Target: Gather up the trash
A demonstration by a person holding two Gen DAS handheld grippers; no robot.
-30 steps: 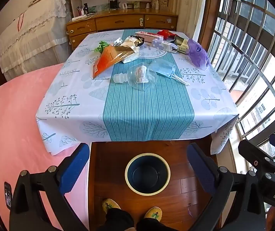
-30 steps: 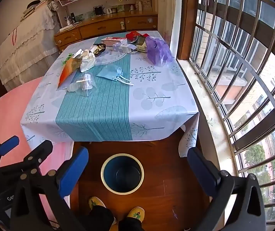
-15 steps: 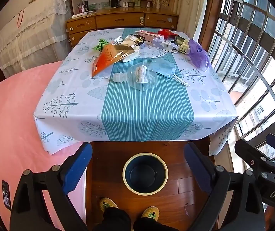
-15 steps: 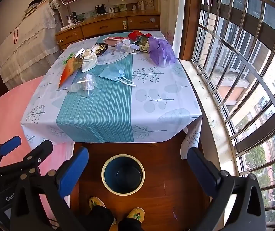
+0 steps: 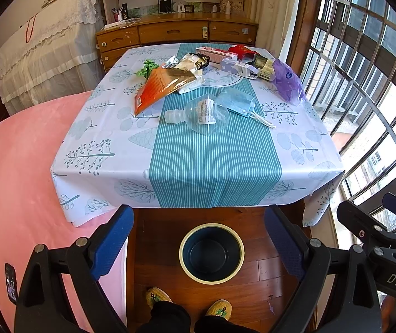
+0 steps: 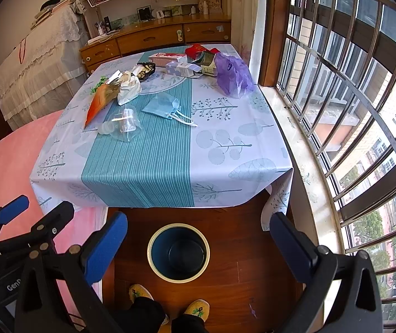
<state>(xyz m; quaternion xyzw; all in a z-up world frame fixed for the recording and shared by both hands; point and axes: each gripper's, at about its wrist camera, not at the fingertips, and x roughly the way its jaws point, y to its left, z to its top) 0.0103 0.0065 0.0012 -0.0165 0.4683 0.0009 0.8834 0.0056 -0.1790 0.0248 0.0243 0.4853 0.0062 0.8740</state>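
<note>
I am holding my left gripper [image 5: 199,245] wide and empty above the floor, and my right gripper [image 6: 198,245] is also standing wide with nothing between its blue pads [image 6: 105,247]. My two feet in yellow slippers [image 5: 218,306] are showing at the bottom, and just in front of them the dark blue bin [image 5: 212,252] with a pale rim is standing upright on the wooden floor [image 5: 156,249], close before the bench [image 5: 214,163]. On the bench, covered with a cloth with a teal stripe, the trash is lying toward the far half: nearest is a flattened clear plastic bottle [image 5: 198,112], and just beside it on the right a light blue face mask [image 5: 238,102] is resting. To the left an orange packet [image 5: 157,87] is lying against a white wrapper [image 5: 191,83]. Farther, near the window, a purple plastic bag [image 5: 288,82] is sitting beside small cartons [image 5: 239,68], with a red packet [image 5: 242,50] at the far edge.
</note>
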